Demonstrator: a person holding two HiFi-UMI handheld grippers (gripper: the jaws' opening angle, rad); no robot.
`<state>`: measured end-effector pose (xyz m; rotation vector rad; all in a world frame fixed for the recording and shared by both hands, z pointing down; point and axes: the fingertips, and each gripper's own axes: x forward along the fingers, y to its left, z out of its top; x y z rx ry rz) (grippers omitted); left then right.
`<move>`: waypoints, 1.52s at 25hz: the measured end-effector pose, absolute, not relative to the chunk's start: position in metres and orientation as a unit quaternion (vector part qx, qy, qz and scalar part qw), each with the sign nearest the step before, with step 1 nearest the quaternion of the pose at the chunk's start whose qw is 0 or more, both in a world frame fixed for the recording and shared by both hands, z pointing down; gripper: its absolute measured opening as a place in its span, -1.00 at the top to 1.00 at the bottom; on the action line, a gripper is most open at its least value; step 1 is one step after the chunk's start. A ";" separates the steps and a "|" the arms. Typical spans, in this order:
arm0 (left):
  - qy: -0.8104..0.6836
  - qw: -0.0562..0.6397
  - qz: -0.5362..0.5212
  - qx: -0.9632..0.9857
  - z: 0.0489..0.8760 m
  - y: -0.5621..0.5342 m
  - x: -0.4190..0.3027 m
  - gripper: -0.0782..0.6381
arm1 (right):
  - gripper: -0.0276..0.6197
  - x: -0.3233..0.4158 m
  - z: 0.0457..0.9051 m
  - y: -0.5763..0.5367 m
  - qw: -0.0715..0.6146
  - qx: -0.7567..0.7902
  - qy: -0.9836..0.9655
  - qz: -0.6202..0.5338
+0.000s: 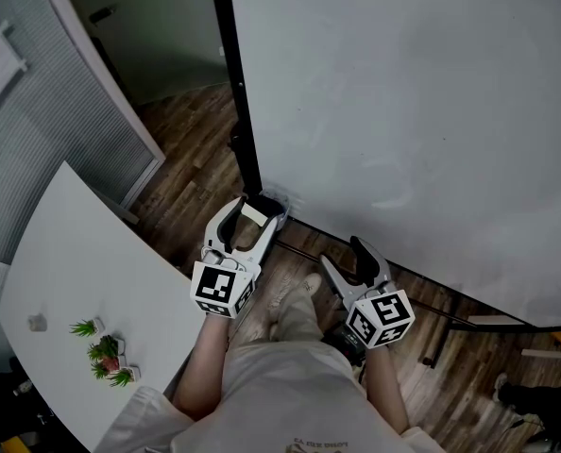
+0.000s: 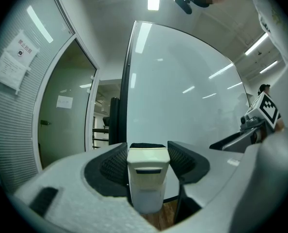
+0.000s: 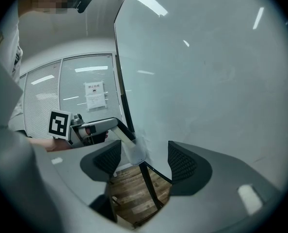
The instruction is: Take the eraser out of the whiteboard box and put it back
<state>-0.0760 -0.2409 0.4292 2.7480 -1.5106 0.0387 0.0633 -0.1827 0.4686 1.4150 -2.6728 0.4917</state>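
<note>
A large whiteboard [image 1: 403, 111] is seen from above, filling the head view from 12 to 4 o'clock. At 7 o'clock of centre, the left claw [image 1: 257, 215] is closed on a cream eraser [image 2: 148, 166]. The eraser's far end is set into a clear whiteboard box [image 3: 136, 153] fixed at the board's dark left edge. At 5 o'clock, the right claw [image 3: 144, 161] is held open and empty, with only wood floor seen between its jaws. A paper notice [image 3: 95, 96] is hung on the blinds; its print is too small to be read. Small plants [image 1: 106, 352] are placed on a white counter [image 1: 63, 253] at 8 o'clock.
</note>
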 end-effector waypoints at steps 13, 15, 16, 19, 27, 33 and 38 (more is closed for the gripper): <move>-0.480 0.015 0.021 0.877 0.443 -0.249 -0.074 0.07 | -0.02 0.065 0.476 -0.189 0.043 0.460 -0.870 0.169; -0.480 0.016 0.023 0.877 0.445 -0.250 -0.073 0.07 | -0.02 0.066 0.477 -0.189 0.043 0.462 -0.870 0.170; -0.479 0.016 0.024 0.877 0.446 -0.251 -0.073 0.07 | -0.02 0.067 0.477 -0.190 0.043 0.462 -0.869 0.170; -0.479 0.020 0.028 0.877 0.450 -0.253 -0.072 0.07 | -0.02 0.067 0.481 -0.191 0.042 0.462 -0.869 0.175; -0.475 0.023 0.039 0.879 0.458 -0.257 -0.068 0.07 | -0.02 0.066 0.484 -0.194 0.045 0.459 -0.869 0.180; -0.472 0.030 0.043 0.880 0.464 -0.261 -0.067 0.07 | -0.02 0.065 0.487 -0.197 0.049 0.458 -0.868 0.186; -0.470 0.036 0.051 0.881 0.472 -0.264 -0.065 0.06 | -0.02 0.063 0.491 -0.199 0.051 0.457 -0.867 0.190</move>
